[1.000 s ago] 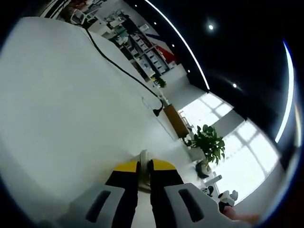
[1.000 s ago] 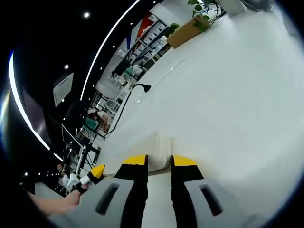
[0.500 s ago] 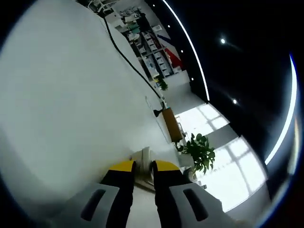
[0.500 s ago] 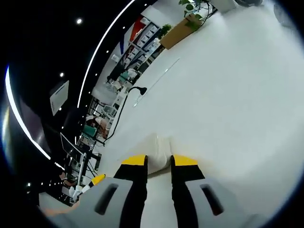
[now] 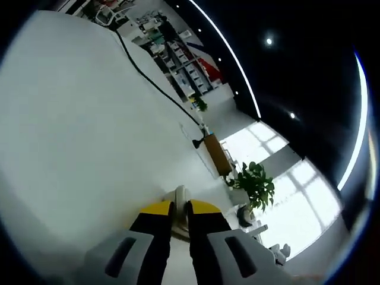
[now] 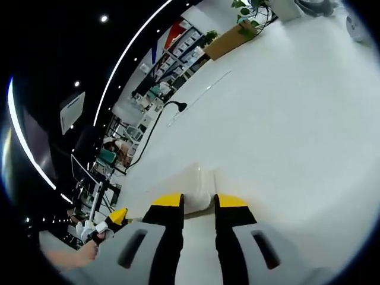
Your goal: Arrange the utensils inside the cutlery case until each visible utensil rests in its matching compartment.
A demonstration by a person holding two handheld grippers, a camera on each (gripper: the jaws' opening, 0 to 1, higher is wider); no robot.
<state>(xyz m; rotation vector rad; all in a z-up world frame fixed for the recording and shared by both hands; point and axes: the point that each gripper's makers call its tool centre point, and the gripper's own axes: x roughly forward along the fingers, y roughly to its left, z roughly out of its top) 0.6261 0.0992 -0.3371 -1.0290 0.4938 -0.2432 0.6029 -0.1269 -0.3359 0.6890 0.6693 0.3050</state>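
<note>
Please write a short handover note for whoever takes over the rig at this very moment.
Left tool: jaws nearly together on a white object; what it is cannot be told.
Right tool: jaws set on either side of a pale white object, apparently gripping it; it may be the same piece.
Both point across the white table, where a black cable lies.
The pictures do not settle where the cutlery case and utensils are, so progress cannot be judged. Left: locate them, then sort each utensil.
</note>
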